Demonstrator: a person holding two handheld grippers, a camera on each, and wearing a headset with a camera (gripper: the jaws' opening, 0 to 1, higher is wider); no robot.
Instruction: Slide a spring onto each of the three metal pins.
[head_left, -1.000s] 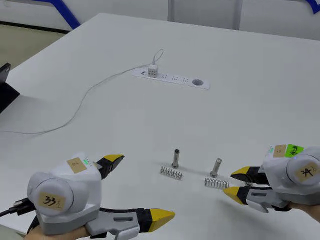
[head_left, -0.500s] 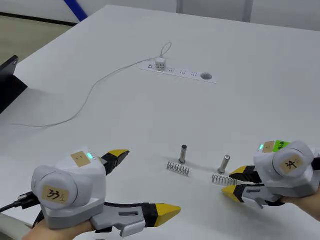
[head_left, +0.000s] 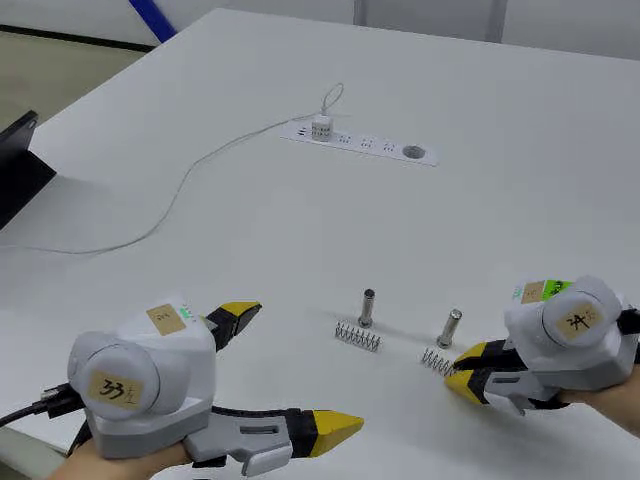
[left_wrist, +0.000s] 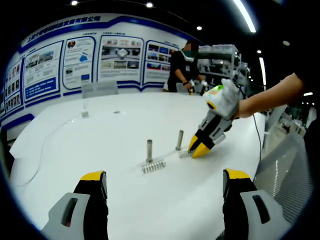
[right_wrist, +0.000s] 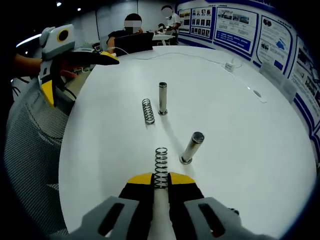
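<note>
Two metal pins stand upright on the white table, one (head_left: 367, 306) left of the other (head_left: 449, 327). A spring (head_left: 357, 336) lies flat in front of the left pin. A second spring (head_left: 436, 361) lies by the right pin, and my right gripper (head_left: 462, 370) is shut on its near end. In the right gripper view this spring (right_wrist: 161, 161) sticks out forward from the right gripper (right_wrist: 155, 179), just left of the tilted-looking pin (right_wrist: 191, 146). My left gripper (head_left: 290, 370) hovers at the lower left, open wide and holding nothing, well short of the left spring (left_wrist: 153, 166).
A white power strip (head_left: 355, 141) with a plug (head_left: 321, 128) and a thin cable (head_left: 180, 195) lies farther back on the table. A dark object (head_left: 15, 170) sits at the left edge. People sit behind the far table edge (right_wrist: 132, 22).
My right gripper has moved in on the right spring and its jaws have narrowed onto the spring's end. The left gripper has barely moved.
</note>
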